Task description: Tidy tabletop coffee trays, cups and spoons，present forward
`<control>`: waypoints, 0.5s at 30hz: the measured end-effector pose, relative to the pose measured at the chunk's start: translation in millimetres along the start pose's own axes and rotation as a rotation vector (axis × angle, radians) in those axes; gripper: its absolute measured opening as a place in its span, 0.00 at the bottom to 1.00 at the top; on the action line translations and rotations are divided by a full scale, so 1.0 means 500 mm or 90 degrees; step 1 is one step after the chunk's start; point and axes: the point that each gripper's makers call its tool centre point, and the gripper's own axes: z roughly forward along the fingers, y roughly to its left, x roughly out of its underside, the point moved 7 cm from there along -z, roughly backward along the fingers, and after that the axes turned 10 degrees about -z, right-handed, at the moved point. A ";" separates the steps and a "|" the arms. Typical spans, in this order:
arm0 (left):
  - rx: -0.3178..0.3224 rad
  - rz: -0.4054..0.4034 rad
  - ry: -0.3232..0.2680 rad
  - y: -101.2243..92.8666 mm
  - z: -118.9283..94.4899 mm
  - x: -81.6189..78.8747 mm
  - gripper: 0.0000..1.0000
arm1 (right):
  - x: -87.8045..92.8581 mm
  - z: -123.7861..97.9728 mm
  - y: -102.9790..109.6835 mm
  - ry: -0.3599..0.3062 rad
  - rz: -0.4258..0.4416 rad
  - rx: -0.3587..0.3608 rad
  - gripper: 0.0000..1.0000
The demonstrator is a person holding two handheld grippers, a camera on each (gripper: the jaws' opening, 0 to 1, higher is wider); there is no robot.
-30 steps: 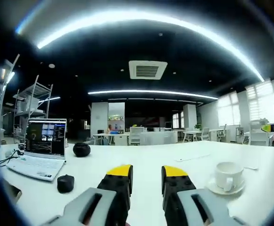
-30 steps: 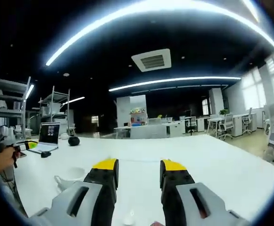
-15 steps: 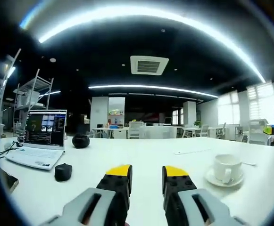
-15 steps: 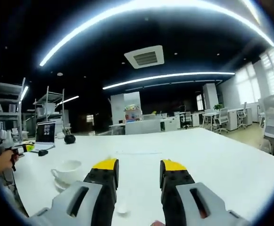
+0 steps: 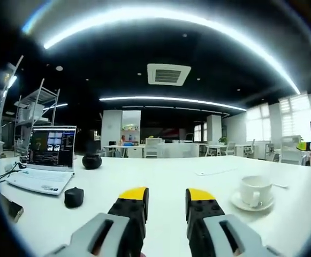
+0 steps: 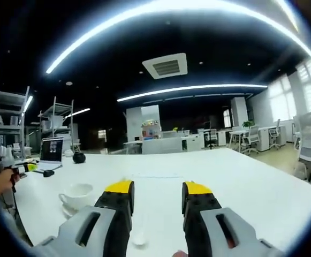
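open laptop (image 5: pixel 48 160), black mouse (image 5: pixel 73 197), round black speaker (image 5: pixel 91 160) on white table (image 5: pixel 160 179)

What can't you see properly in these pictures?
- Spoon, right gripper view: its handle is hidden between the jaws.
- Saucer, same view: partly behind the right gripper.
- Laptop screen, left gripper view: too small to read.
- Phone, left gripper view: cut off by the edge.

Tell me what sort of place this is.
Most likely an open-plan office: a long white table with an open laptop on it, rows of desks and chairs behind, and a ceiling air vent among strip lights.
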 end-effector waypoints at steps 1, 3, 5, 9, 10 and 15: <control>0.011 0.008 0.009 -0.003 0.000 0.002 0.30 | -0.004 0.001 -0.001 0.003 0.000 0.000 0.37; 0.025 0.013 0.012 -0.008 0.000 0.002 0.30 | -0.014 0.006 -0.003 0.005 0.001 -0.003 0.37; 0.039 0.016 0.013 -0.011 -0.002 -0.003 0.30 | -0.022 0.014 -0.001 0.017 -0.002 -0.013 0.37; 0.086 0.025 0.025 -0.023 -0.007 -0.014 0.31 | -0.027 0.034 0.003 0.049 -0.012 -0.032 0.36; 0.096 0.025 0.026 -0.026 -0.009 -0.017 0.31 | -0.027 0.040 0.003 0.059 -0.012 -0.036 0.36; 0.154 0.045 0.054 -0.045 -0.022 -0.026 0.30 | -0.018 0.077 0.008 0.131 -0.024 -0.070 0.33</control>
